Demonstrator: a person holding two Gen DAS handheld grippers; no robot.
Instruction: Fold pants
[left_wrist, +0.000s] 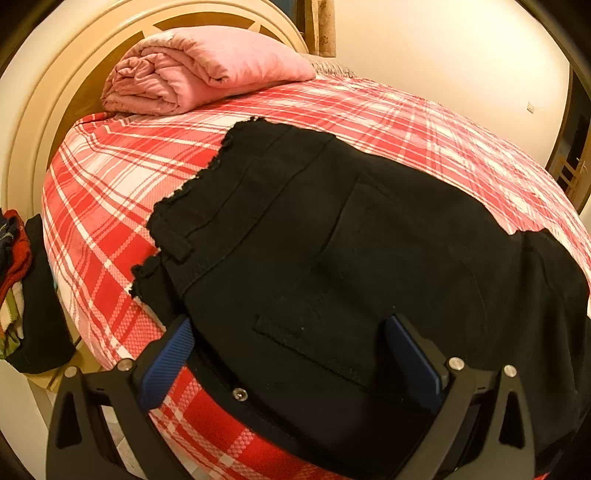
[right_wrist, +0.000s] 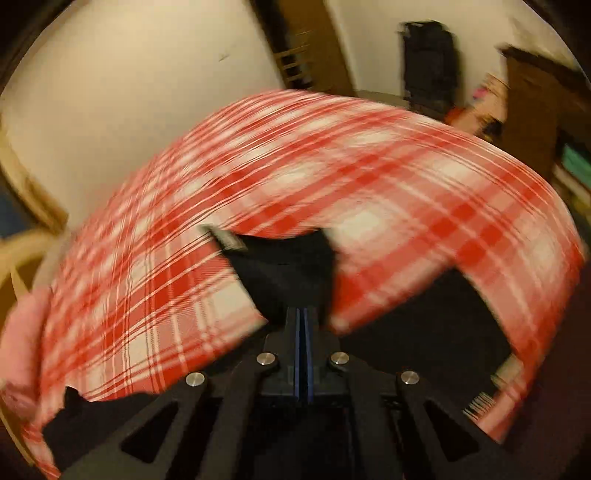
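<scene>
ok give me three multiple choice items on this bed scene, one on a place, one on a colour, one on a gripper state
1. Where does the folded pink blanket lie?
A. at the head of the bed, by the headboard
B. on the floor
C. on top of the pants

2. What colour are the pants?
A. blue
B. black
C. grey

3. How does the right gripper stand?
A. wide open over bare sheet
B. out of sight
C. shut on a piece of black cloth

Answers:
1 A, the blanket sits on the plaid sheet next to the cream headboard, apart from the pants.
2 B, the waistband and pocket area spread before the open left gripper are black.
3 C, its blue pads meet with black pants fabric sticking out from between them.
</scene>
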